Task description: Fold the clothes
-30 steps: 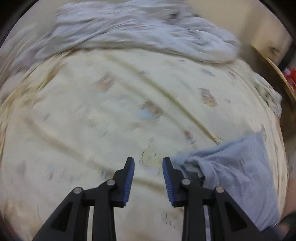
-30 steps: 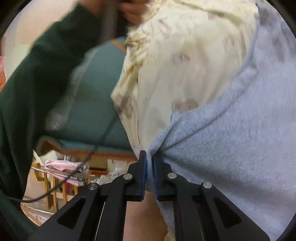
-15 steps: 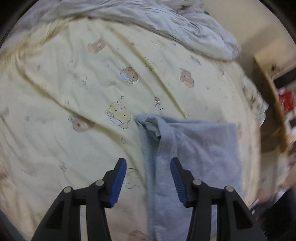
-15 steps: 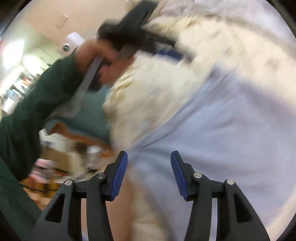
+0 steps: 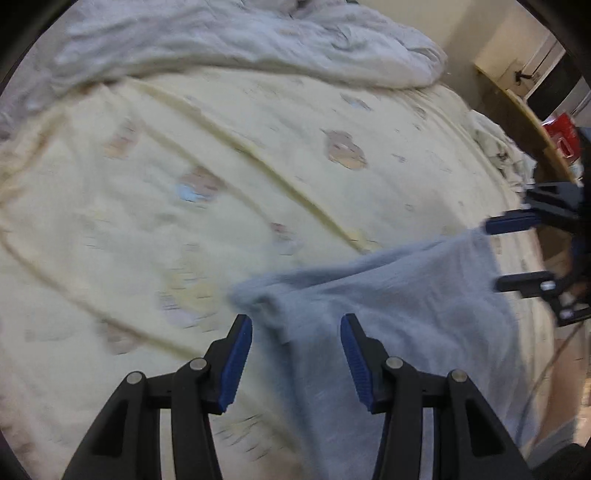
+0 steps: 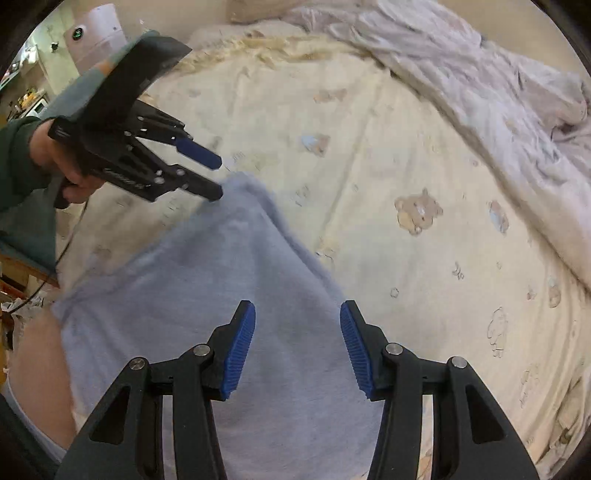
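A light blue-grey garment (image 5: 399, 306) lies folded on the yellow bear-print bed sheet (image 5: 184, 192), near the bed's front edge. It also shows in the right wrist view (image 6: 229, 288). My left gripper (image 5: 295, 347) is open and empty, just above the garment's far left corner; it also shows in the right wrist view (image 6: 218, 177). My right gripper (image 6: 297, 339) is open and empty over the garment's right edge; it also shows in the left wrist view (image 5: 495, 254), at the garment's far right corner.
A rumpled pale grey duvet (image 5: 240, 40) is heaped along the far side of the bed and shows in the right wrist view (image 6: 480, 85). A wooden edge with a red object (image 5: 563, 136) stands at the right. A white appliance (image 6: 96, 33) stands at the far left.
My right gripper let go of the garment's corner and opened wide. The garment now lies on the sheet. Both grippers have shifted over it with their jaws open.
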The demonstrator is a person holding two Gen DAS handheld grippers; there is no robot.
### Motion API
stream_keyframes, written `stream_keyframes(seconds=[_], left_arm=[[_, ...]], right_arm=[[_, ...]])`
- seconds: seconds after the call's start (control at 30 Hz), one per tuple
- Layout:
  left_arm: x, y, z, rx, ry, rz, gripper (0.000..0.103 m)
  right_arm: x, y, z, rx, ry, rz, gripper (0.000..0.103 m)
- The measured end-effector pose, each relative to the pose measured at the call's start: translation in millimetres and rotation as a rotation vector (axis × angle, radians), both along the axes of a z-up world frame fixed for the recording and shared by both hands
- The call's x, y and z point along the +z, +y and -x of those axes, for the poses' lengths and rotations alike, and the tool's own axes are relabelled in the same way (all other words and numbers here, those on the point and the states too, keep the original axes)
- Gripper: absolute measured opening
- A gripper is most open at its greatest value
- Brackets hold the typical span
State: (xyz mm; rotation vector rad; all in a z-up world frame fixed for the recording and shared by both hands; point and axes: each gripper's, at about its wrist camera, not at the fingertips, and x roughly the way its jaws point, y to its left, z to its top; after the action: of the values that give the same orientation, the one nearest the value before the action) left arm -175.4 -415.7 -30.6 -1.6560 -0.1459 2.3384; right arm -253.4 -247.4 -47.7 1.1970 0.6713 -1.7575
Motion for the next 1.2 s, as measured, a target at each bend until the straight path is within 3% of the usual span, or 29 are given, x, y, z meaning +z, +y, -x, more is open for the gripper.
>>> stream_keyframes(seconds=[0.1, 0.2, 0.23, 0.27, 0.3, 0.33, 0.4, 0.43, 0.57, 0.63, 0.7, 0.73, 0.83, 0.9, 1.03, 1.1, 1.17, 1.2], left_arm=[[-8.2, 5.3, 10.5, 0.009, 0.011, 0.094, 0.051], [-22.4, -7.1, 16.0, 0.048, -0.066, 0.052, 0.046], [-23.7, -10.1, 16.2, 0.046, -0.073, 0.034, 0.035], [-23.9, -11.9, 16.6, 0.035, -0.083, 0.015, 0.025], [-22.4, -13.1, 16.6, 0.035, -0.082, 0.007, 0.021], [-20.4, -14.2, 16.7, 0.033, -0.082, 0.0, 0.009], [-13.9, -15.4, 17.0, 0.013, -0.075, -0.016, 0.005], [-8.9, -14.3, 15.4, -0.007, -0.059, -0.015, 0.004], [18.8, -11.0, 5.3, -0.063, 0.055, -0.02, 0.004], [18.7, -21.7, 5.7, -0.024, 0.057, 0.002, 0.004], [12.4, -30.7, 5.8, 0.018, 0.065, 0.044, 0.004], [4.0, -35.3, 5.8, 0.039, 0.05, 0.075, 0.01], [-29.1, -47.5, 6.2, 0.104, -0.145, 0.157, 0.017], [-32.5, -59.9, 1.0, 0.135, -0.213, 0.084, 0.017], [7.6, -61.4, 0.9, 0.152, -0.091, 0.03, 0.017], [25.2, -53.0, -1.4, 0.131, -0.046, -0.014, 0.023], [28.6, -32.5, -9.7, 0.066, -0.042, -0.014, 0.037], [23.0, -20.2, -14.2, 0.034, -0.062, -0.008, 0.038]], right_arm=[[-22.4, -12.2, 8.9, 0.043, -0.007, -0.035, 0.05], [-43.6, -24.2, 17.4, 0.053, -0.014, -0.052, 0.049], [-52.1, -27.8, 21.5, 0.056, -0.037, -0.057, 0.049], [-58.7, -29.6, 23.9, 0.06, -0.053, -0.063, 0.045], [-63.2, -30.2, 25.6, 0.069, -0.08, -0.053, 0.029], [-65.3, -29.4, 26.6, 0.083, -0.11, -0.031, 0.024], [-58.8, -23.2, 28.5, 0.08, -0.115, 0.011, 0.012], [-54.1, -19.4, 29.4, 0.077, -0.113, 0.031, 0.012], [-29.8, -5.0, 29.6, 0.075, -0.082, 0.121, 0.011], [-24.4, -2.2, 31.3, 0.071, -0.062, 0.151, 0.011], [-38.9, -7.4, 38.3, 0.042, -0.077, 0.126, 0.012], [-45.9, -9.6, 41.3, 0.032, -0.089, 0.109, 0.012], [-61.6, -12.1, 52.5, -0.021, -0.132, 0.069, 0.018], [-57.7, -5.9, 55.8, -0.047, -0.141, 0.09, 0.018], [-17.5, 39.2, 60.8, -0.118, -0.108, 0.188, 0.025], [-14.0, 59.5, 68.0, -0.151, -0.102, 0.169, 0.029], [-19.0, 76.5, 76.8, -0.174, -0.111, 0.123, 0.029], [-25.2, 82.1, 77.7, -0.174, -0.138, 0.097, 0.029]])
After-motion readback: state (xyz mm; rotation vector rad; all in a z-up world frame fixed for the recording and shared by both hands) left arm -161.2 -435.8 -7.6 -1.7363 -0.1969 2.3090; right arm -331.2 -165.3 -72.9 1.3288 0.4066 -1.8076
